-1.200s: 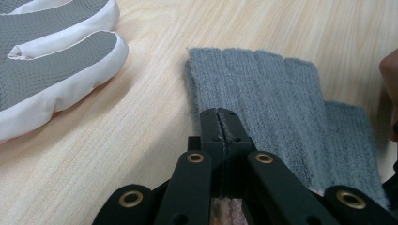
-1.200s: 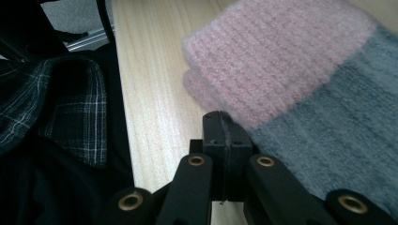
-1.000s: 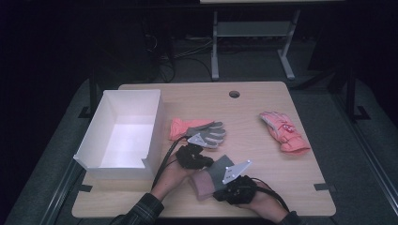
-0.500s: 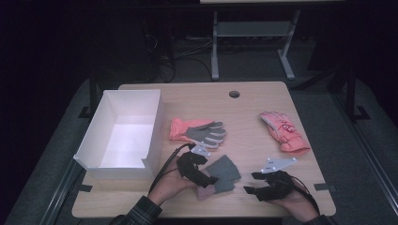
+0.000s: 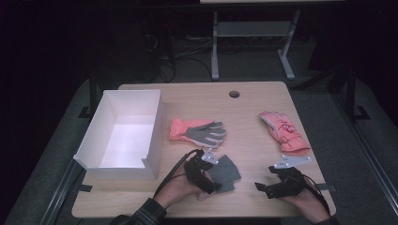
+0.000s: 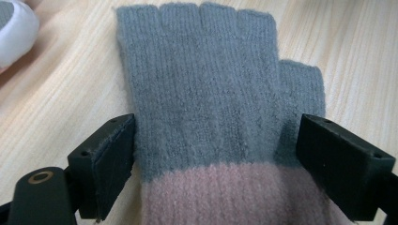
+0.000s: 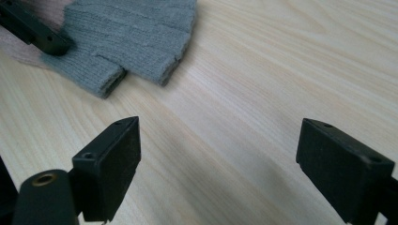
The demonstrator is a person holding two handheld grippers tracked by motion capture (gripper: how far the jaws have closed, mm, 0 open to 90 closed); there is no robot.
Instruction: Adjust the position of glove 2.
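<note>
Spreading across the middle of the high view, your tabletop (image 5: 253, 101) carries a white box (image 5: 123, 129) at the left, an orange-and-grey glove (image 5: 197, 132) at centre and a pink glove (image 5: 284, 132) at the right. Lower centre lies the grey fingerless glove (image 6: 202, 84), flat, between your left gripper (image 5: 212, 174) fingers, which have just been opening and stand off its edges. Your right gripper (image 5: 268, 186), lower right, has just been opening too, wide over bare wood.

Bare wood lies open right of the grey knitted fingerless glove (image 5: 224, 171), giving free passage. Beyond it the orange-and-grey work glove (image 5: 198, 131) lies close; left stands the tall-walled white cardboard box (image 5: 154, 126); far right, the pink ski glove (image 5: 284, 132).
</note>
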